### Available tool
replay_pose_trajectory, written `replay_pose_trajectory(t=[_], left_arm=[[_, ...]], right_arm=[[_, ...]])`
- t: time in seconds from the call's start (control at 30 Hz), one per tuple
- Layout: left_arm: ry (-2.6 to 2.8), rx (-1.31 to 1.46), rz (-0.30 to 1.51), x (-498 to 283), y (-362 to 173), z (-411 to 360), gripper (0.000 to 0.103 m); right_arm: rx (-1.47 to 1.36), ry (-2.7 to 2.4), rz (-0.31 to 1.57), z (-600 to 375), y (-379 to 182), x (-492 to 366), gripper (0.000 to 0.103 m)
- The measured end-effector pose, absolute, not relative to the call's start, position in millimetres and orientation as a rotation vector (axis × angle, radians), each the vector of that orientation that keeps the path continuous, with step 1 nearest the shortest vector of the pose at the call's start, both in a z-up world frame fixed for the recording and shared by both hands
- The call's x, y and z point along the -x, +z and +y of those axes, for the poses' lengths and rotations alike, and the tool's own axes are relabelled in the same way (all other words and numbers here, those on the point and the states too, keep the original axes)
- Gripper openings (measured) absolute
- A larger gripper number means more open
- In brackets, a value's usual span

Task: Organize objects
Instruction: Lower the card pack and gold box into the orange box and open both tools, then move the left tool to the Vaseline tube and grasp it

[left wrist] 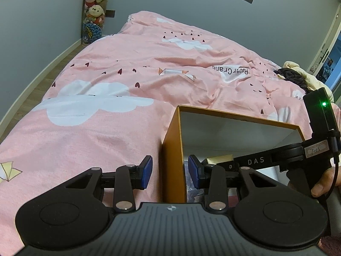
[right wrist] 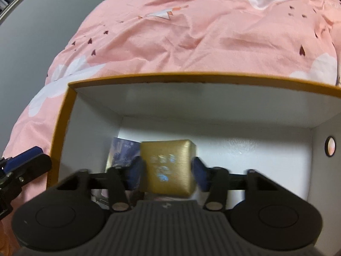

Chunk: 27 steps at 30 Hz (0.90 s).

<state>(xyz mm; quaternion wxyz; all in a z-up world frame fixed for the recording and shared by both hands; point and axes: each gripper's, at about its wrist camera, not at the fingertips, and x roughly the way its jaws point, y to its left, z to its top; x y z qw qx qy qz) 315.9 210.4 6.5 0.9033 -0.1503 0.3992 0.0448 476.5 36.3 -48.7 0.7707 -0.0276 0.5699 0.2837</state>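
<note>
Two grippers are catalogued: right gripper is set astride the gold foil-wrapped box inside the orange-rimmed white carton, contact unclear; left gripper straddles the carton's wall, unclamped.

One orange box, one gold box, one blue packet, two grippers.

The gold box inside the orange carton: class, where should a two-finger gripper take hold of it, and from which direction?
Grip the gold box across its two flat side faces, coming down from above through the orange carton's open top. The carton walls block any sideways approach, and a bluish packet sits close on its left. The right gripper already straddles it this way.
</note>
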Motion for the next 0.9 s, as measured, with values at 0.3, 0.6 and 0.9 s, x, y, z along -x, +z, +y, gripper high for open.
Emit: replay_pose_trajectory(t=[0.3, 0.6, 0.9], left_arm=[[0.088, 0.323, 0.828, -315, 10, 208, 0.043], [0.119, 0.309, 0.837, -312, 22, 205, 0.043], [0.065, 0.326, 0.83, -282, 55, 187, 0.043]], right_arm=[[0.112, 0.688, 1.269, 40, -51, -466, 0.041], [0.132, 0.691, 1.258, 37, -50, -463, 0.042], [0.19, 0.754, 1.081, 19, -5, -413, 0.049]])
